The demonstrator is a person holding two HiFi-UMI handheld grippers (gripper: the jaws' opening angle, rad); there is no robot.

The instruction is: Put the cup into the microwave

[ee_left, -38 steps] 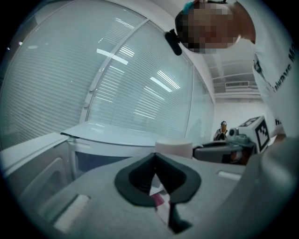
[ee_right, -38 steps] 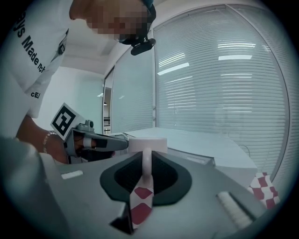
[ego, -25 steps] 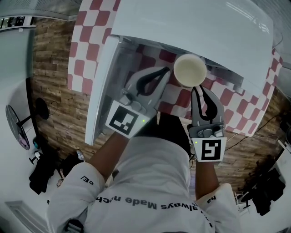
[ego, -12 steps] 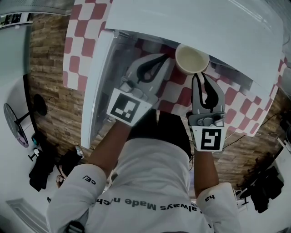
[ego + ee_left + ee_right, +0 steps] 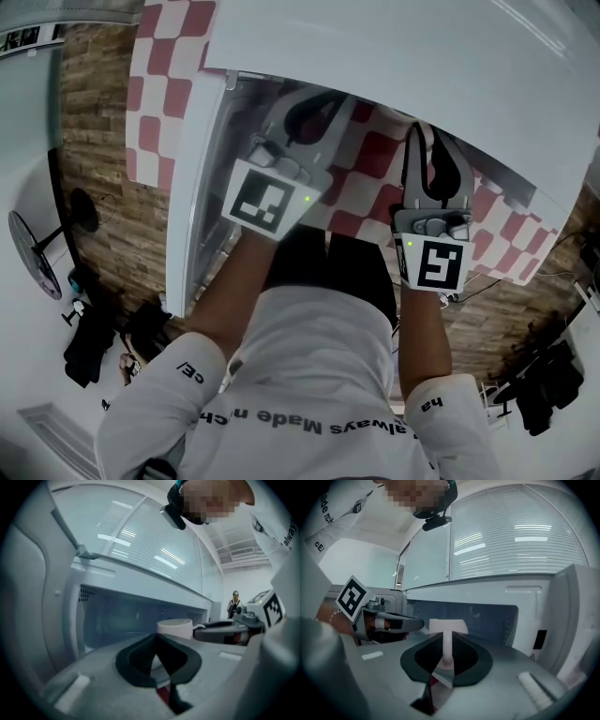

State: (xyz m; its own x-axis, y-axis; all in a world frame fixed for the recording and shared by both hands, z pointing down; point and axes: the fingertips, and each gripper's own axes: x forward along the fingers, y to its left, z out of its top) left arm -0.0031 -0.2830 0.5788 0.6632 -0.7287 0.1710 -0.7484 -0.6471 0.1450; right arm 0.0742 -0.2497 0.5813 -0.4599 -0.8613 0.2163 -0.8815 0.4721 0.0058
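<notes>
A white cup (image 5: 447,626) hangs by its handle between the jaws of my right gripper (image 5: 446,662), which is shut on it. The cup is at the mouth of the open white microwave (image 5: 487,616), just in front of the dark cavity. In the left gripper view the cup (image 5: 175,627) shows just past my left gripper (image 5: 156,639), which is shut with nothing in it, close beside the cup on its left. From the head view both grippers, left (image 5: 323,101) and right (image 5: 420,133), reach under the microwave's top (image 5: 394,47), which hides the cup.
The microwave door (image 5: 192,187) stands swung open at the left, close beside my left gripper. The microwave sits on a red-and-white checked cloth (image 5: 159,56). Its control side (image 5: 572,616) is at the right. A fan (image 5: 37,253) stands on the floor.
Both grippers have moved forward and down toward the microwave opening. The cup, seen from above earlier, has slid under the microwave's top out of the head view.
</notes>
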